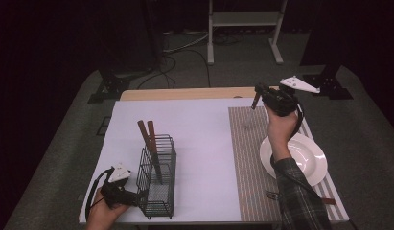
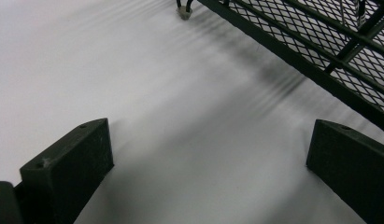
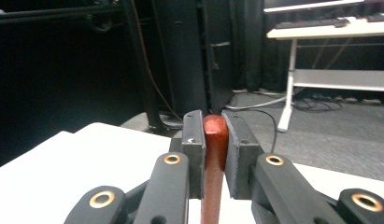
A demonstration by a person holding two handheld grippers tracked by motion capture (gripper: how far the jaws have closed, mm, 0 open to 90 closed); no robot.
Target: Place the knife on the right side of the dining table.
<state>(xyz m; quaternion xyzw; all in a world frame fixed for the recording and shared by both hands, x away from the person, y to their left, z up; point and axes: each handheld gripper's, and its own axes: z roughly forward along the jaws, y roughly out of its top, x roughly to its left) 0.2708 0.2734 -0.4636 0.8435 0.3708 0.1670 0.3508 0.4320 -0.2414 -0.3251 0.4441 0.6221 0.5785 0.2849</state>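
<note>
Wooden-handled utensil [image 3: 215,158] sits clamped between the jaws of the right gripper [image 1: 260,97], held up over the far end of the striped placemat [image 1: 247,158]; only its reddish handle can be made out, end-on in the right gripper view and slanting down and toward the table's left in the high view, so its working end stays hidden. White plate [image 1: 309,160] lies nearer the person than that gripper, with a fork [image 1: 273,194] at the mat's near edge; judging by this, the piece would come down onto the mat beside the plate, long axis along the stripes; the left gripper [image 1: 132,196], jaws spread and empty, rests at the wire caddy [image 1: 158,177], well apart from it.
</note>
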